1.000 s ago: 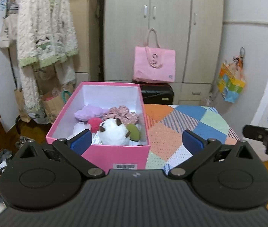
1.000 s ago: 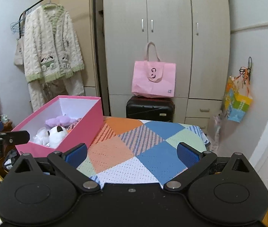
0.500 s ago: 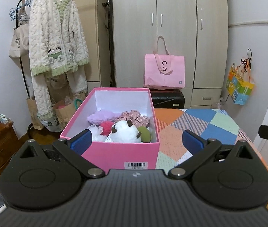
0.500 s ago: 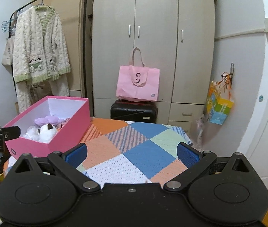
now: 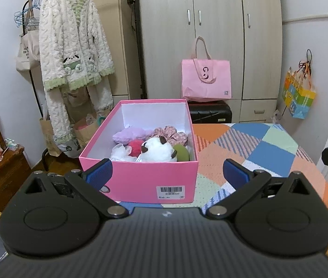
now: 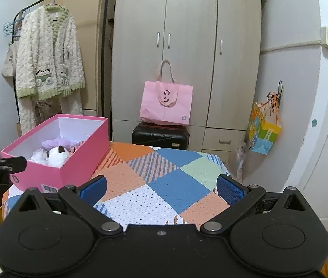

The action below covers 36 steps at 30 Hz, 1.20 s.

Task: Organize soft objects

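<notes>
Both grippers hang empty with their blue pads spread wide apart: the left gripper [image 5: 166, 170] sits just in front of the near wall of the pink shoebox [image 5: 140, 185], and the right gripper [image 6: 161, 188] hovers over the bare patchwork tablecloth [image 6: 164, 185], well to the box's right. Nothing is held by either one. Just beyond the left gripper, the soft objects lie together inside the box: a white plush with brown ears [image 5: 157, 149] at the near end, a green pad [image 5: 181, 153] touching it on the right, a white mesh puff [image 5: 121, 150] and a red pompom [image 5: 135, 144] on its left, then a lilac fluffy piece [image 5: 129, 135] and a pink floral scrunchie [image 5: 171, 134] farther in, with the far part of the box bare. No loose soft item shows anywhere on the cloth in either view, so the gathering step looks finished, or very nearly (a lid, if the box has one, is not in view). What may remain, as a guess, is only tidying the pile. Behind the table stand a black suitcase [image 6: 160, 134] with a pink tote bag [image 6: 166, 103] on it, a wardrobe [image 6: 187, 53], and a fleecy cream robe [image 5: 73, 46] on a rack.
</notes>
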Available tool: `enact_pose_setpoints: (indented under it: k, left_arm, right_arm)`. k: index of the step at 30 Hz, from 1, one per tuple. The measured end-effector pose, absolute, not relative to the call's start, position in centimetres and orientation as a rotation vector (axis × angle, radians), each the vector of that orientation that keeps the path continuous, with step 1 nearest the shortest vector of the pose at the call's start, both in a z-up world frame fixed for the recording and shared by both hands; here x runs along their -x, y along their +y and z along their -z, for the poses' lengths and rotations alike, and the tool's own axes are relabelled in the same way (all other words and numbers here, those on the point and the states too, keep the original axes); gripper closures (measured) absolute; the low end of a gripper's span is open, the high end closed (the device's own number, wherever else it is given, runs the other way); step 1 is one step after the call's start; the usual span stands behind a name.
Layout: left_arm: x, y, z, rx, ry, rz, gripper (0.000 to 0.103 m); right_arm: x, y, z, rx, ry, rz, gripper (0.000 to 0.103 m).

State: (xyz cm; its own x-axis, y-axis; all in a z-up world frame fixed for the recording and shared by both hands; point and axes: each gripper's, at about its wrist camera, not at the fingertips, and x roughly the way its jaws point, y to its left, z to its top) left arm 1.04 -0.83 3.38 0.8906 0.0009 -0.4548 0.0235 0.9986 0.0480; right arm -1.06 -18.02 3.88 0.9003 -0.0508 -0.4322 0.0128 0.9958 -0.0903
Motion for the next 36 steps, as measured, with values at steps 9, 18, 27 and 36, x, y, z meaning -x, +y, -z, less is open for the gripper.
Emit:
enact_pose_setpoints:
  k: [9, 18, 27, 36]
  left_arm:
    - [-0.9, -0.8, -2.9, -0.048, 0.471, 0.005, 0.000]
    - [-1.0, -0.9, -2.2, -0.075, 0.432, -0.025, 0.000]
    - [-1.3, -1.0, -1.4, -0.072, 0.389, -0.015, 0.000]
    - [-1.2, -1.0, -1.3, -0.058, 0.369, 0.011, 0.000]
  right_arm:
    - [1.5, -18.0, -3.9, 0.087, 0.427, 0.044, 0.000]
    - [1.6, -18.2, -3.4, 0.087, 0.399, 0.072, 0.000]
    - [1.3, -18.3, -2.5, 0.077, 0.386, 0.085, 0.000]
    - [1.0, -18.7, -1.9, 0.068, 0.383, 0.106, 0.000]
